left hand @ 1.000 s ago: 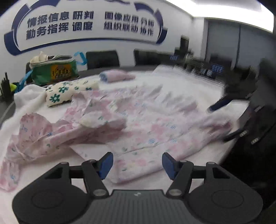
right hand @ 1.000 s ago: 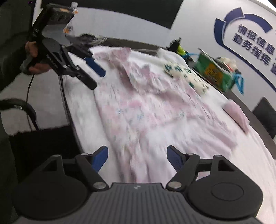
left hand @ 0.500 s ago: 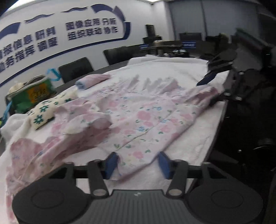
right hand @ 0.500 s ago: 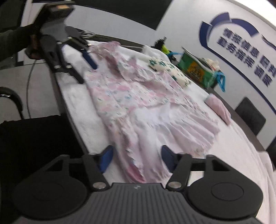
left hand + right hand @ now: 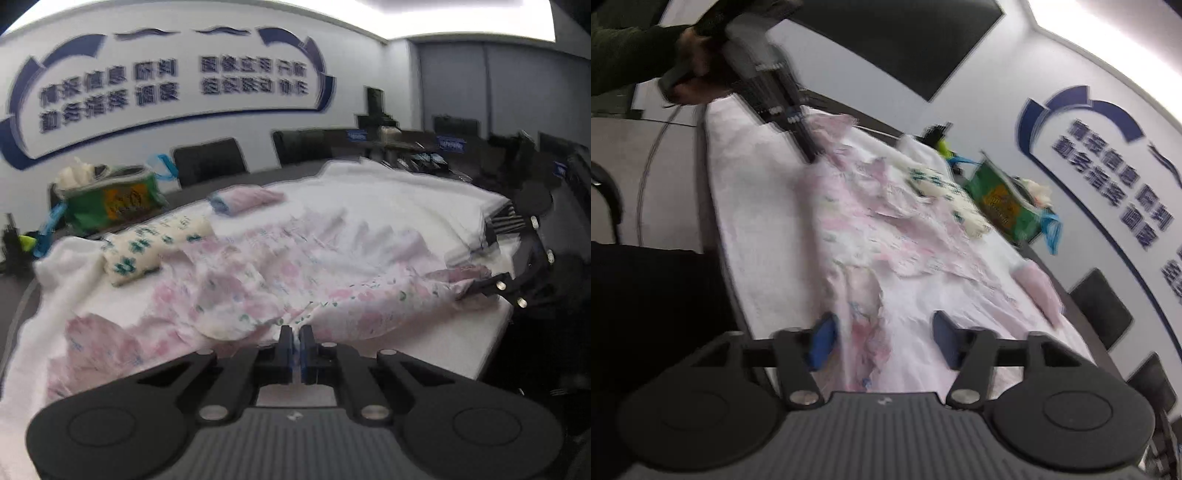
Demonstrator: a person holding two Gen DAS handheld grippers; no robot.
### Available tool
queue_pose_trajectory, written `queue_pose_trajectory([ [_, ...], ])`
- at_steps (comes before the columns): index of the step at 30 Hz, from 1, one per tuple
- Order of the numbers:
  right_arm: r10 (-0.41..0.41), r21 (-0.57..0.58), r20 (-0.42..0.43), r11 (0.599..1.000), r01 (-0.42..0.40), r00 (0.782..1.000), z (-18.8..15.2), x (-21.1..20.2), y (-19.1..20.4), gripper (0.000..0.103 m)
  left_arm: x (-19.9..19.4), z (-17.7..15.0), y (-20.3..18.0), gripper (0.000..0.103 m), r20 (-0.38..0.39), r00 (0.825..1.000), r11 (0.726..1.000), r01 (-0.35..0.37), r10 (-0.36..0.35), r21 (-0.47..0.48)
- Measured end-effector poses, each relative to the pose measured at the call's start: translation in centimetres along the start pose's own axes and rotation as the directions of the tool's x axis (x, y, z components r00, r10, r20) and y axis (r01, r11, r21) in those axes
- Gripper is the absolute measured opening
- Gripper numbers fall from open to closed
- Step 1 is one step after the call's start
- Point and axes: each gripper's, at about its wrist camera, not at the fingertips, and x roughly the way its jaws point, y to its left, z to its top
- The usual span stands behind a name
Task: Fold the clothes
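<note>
A pink floral garment (image 5: 280, 273) lies spread on a white cloth over the table (image 5: 424, 206). My left gripper (image 5: 295, 343) is shut on the garment's near edge, which puckers at the tips. My right gripper (image 5: 882, 339) is open, its blue pads either side of the garment's hem (image 5: 864, 306). In the left wrist view the right gripper (image 5: 480, 288) sits at the garment's right end. In the right wrist view the left gripper (image 5: 809, 155), held in a hand, touches the garment's far end.
A folded green-flowered cloth (image 5: 147, 247), a rolled pink item (image 5: 243, 199) and a green bag (image 5: 107, 199) sit at the back. Black chairs (image 5: 210, 162) stand behind the table. The table's edge (image 5: 713, 236) runs along my left in the right wrist view.
My left gripper closed on the garment's near edge. My right gripper moved onto the hem, staying open. The garment has bunched between them.
</note>
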Motion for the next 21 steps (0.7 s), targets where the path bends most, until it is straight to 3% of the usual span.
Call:
queue_pose_trajectory([
  [1, -0.004, -0.007, -0.003, 1.000, 0.004, 1.000, 0.2, 0.3, 0.0, 0.004, -0.4, 0.4, -0.1, 0.002, 0.016, 1.000, 1.000, -0.016, 0.016, 0.000],
  [4, -0.024, 0.026, 0.067, 0.999, 0.022, 0.997, 1.8, -1.2, -2.0, 0.004, -2.6, 2.7, 0.1, 0.001, 0.089, 0.994, 0.998, -0.058, 0.055, 0.025],
  [7, -0.059, 0.058, 0.188, 0.997, 0.049, 0.980, 4.1, -4.3, -4.9, 0.004, -6.5, 7.2, 0.6, 0.001, 0.208, 0.975, 0.995, -0.093, 0.082, 0.044],
  [9, -0.096, 0.030, 0.289, 0.995, 0.091, 0.953, 6.7, -7.6, -7.4, 0.004, -9.7, 11.0, 0.5, 0.001, 0.294, 0.951, 0.989, -0.127, 0.098, 0.080],
  [12, -0.151, -0.037, 0.407, 0.983, 0.181, 0.901, 10.6, -12.2, -10.7, 0.004, -14.6, 16.4, -0.3, 0.001, 0.424, 0.895, 0.962, -0.220, 0.135, 0.160],
  [14, -0.177, -0.075, 0.470, 0.968, 0.239, 0.865, 13.3, -14.7, -13.0, 0.004, -17.0, 19.6, -0.4, 0.001, 0.478, 0.867, 0.949, -0.255, 0.140, 0.186],
  [15, -0.191, -0.086, 0.479, 0.961, 0.262, 0.857, 14.2, -15.2, -13.9, 0.004, -17.5, 20.9, -0.3, 0.001, 0.493, 0.857, 0.940, -0.278, 0.149, 0.198],
  [17, -0.201, -0.098, 0.491, 0.954, 0.283, 0.848, 15.9, -15.4, -16.4, 0.004, -17.2, 22.8, 0.3, 0.002, 0.486, 0.860, 0.935, -0.288, 0.159, 0.205],
  [21, -0.195, -0.102, 0.451, 0.958, 0.267, 0.871, 17.1, -12.7, -20.4, 0.004, -12.5, 24.6, 3.0, 0.002, 0.389, 0.904, 0.945, -0.269, 0.180, 0.187],
])
